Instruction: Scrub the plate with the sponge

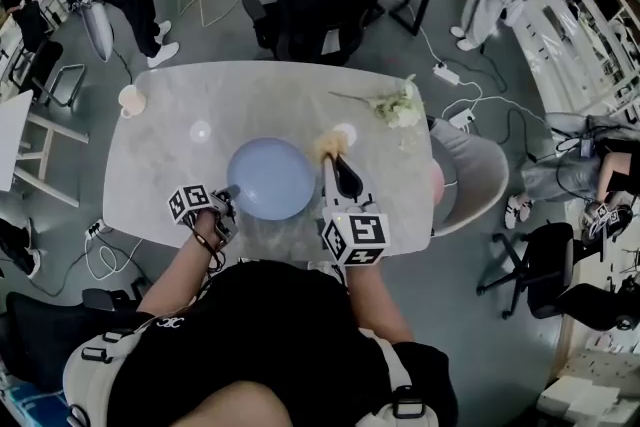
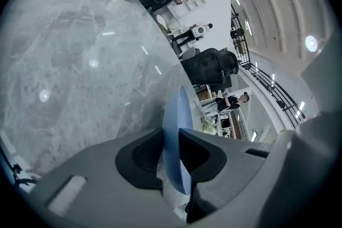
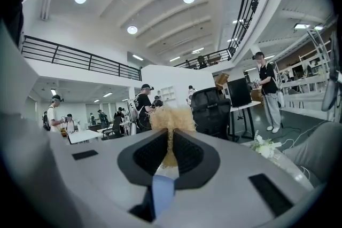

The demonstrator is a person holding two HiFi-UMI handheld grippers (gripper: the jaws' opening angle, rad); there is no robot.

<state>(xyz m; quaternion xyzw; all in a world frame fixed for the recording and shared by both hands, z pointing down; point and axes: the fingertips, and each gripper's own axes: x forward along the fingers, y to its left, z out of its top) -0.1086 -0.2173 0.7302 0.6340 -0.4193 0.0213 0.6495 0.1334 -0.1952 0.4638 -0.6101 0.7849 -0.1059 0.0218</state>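
**Plate clamped at the left, sponge clamped at the right**

The blue plate (image 1: 270,178) lies on the grey marble tabletop (image 1: 160,115), near the person's edge of it. The left gripper (image 1: 228,196) meets the plate at its near-left rim. In the left gripper view, its fingers (image 2: 139,155) are closed on that rim: the plate runs edge-on through the slot between them and extends out past the fingertips.

The right gripper (image 1: 334,159) is positioned at the plate's right side. Its fingers (image 3: 147,155) are clamped on the tan, fibrous sponge (image 3: 171,120), which fills the gap between them and bulges out beyond the tips. In the head view, the sponge sits just beside the plate's far-right rim; contact between the two cannot be confirmed.

A white mug (image 1: 131,100) stands at the tabletop's left edge. A flower sprig (image 1: 395,107) lies towards the far right, well apart from the plate.
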